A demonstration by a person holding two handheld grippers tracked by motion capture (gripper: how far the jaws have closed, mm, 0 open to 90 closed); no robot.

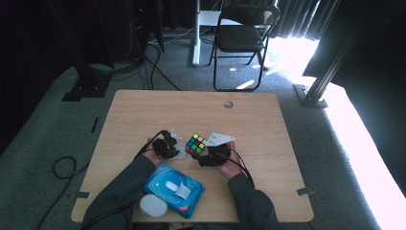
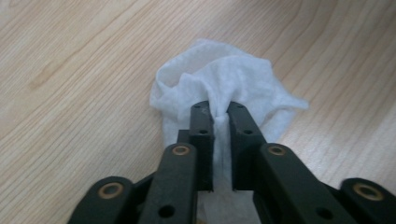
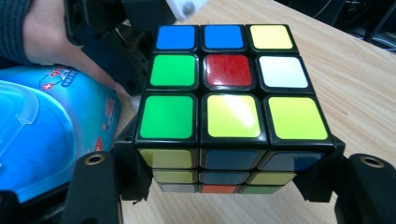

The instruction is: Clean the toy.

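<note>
Two grips are set: cube [image 3: 231, 100] clamped in the right gripper [image 3: 229, 179], wipe [image 2: 224, 91] pinched by the left gripper [image 2: 220, 116] (pressure should be kept light) for wiping.

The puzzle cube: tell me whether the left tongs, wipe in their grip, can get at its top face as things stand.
Probably yes. The left tongs, shut on the white wipe, sit just beside the puzzle cube. The right tongs clamp the cube by its sides, so the top face looks open, with nothing between.
</note>
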